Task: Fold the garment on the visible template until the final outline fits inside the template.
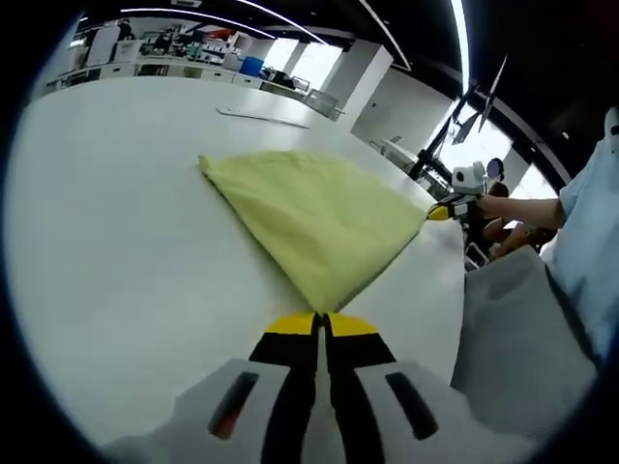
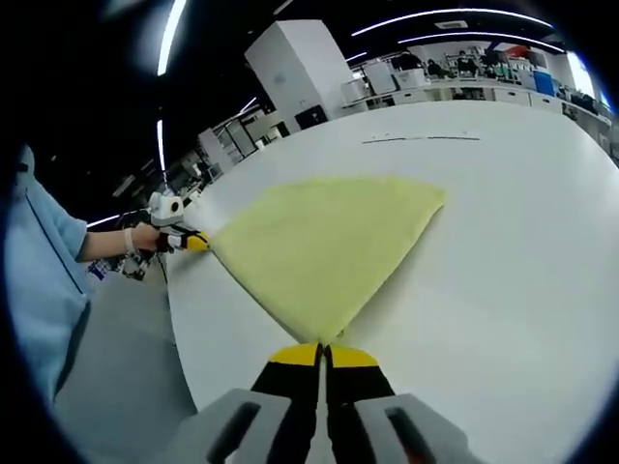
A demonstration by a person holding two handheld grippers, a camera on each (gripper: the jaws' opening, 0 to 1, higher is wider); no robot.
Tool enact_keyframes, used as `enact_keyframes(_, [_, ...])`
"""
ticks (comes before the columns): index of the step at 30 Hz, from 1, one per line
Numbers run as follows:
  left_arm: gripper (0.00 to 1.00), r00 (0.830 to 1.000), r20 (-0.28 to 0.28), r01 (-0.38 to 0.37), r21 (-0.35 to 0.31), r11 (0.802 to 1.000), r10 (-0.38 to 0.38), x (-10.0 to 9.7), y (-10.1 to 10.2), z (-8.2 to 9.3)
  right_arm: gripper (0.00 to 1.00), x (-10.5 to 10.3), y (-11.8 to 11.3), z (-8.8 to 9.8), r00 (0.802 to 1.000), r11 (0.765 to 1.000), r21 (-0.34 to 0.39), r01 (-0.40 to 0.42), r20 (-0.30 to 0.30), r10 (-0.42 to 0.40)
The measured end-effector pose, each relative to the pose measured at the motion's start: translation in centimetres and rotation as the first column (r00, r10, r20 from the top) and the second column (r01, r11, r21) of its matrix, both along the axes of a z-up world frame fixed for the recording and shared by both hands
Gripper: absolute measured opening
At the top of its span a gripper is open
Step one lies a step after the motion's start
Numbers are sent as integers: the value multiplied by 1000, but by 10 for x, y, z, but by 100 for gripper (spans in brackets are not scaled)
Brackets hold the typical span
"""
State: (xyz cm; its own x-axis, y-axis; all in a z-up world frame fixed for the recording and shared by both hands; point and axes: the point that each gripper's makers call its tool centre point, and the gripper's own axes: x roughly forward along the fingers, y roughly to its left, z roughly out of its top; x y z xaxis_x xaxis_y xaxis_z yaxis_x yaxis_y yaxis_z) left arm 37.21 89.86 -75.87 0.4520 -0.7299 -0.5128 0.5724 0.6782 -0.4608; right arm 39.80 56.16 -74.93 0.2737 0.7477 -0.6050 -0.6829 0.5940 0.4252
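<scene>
A yellow garment (image 1: 314, 217) lies spread flat on the white table (image 1: 116, 251), folded into a fan-like shape. My left gripper (image 1: 322, 319) is shut on its near corner, yellow-tipped jaws pressed together. The right gripper (image 1: 447, 207) comes in at the cloth's right corner, held by a hand. In the right gripper view the same garment (image 2: 324, 246) narrows to a point where my right gripper (image 2: 322, 348) is shut on it. The left gripper (image 2: 189, 240) pinches the cloth's left corner at the table edge. A thin dark line (image 2: 421, 138), part of a marked outline, runs beyond the cloth.
The person's light blue sleeve (image 2: 44, 280) and forearm (image 1: 527, 208) are beside the table edge. The grey floor (image 1: 517, 338) lies below the rim. Desks and shelves (image 1: 193, 48) stand far behind. The same thin line (image 1: 261, 116) shows past the garment.
</scene>
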Motion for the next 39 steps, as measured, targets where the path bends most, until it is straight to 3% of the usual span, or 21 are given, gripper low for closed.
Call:
enact_keyframes(7, [0,1000,-14,-24,-34,999,24,-22,-5,-3,0,-21,-6,-3,999,999,22,44,-25,-43])
enact_keyframes(15, [0,999,0,-46,-35,998,46,-23,-4,-3,0,-23,-3,-5,998,998,23,58,-28,-58])
enact_keyframes(20, [0,997,24,-70,-22,997,71,-20,-1,-1,0,-22,-3,0,999,1000,-2,23,48,-23])
enact_keyframes(24, [5,993,17,-118,-17,993,119,-19,6,2,14,-19,-6,8,994,999,-27,43,106,-40])
enact_keyframes(26, [16,987,46,-154,-20,988,155,-16,11,9,28,-17,-7,12,990,997,-37,62,132,-57])
enact_keyframes(28, [26,978,83,-190,-17,982,191,-12,14,17,52,-9,-8,17,978,993,-39,108,182,-99])
enact_keyframes(30, [47,966,112,-234,2,972,233,-8,15,22,77,-6,-7,21,970,990,-57,132,214,-117])
enact_keyframes(33, [85,953,157,-267,22,964,260,-6,11,30,96,-6,-1,23,961,987,-81,141,251,-116])
enact_keyframes(35, [98,951,184,-260,45,964,248,-6,7,34,100,-8,1,22,957,984,-116,136,274,-100])
enact_keyframes(39, [99,951,200,-252,56,966,237,-8,2,40,100,-13,11,24,948,981,-132,145,301,-100])
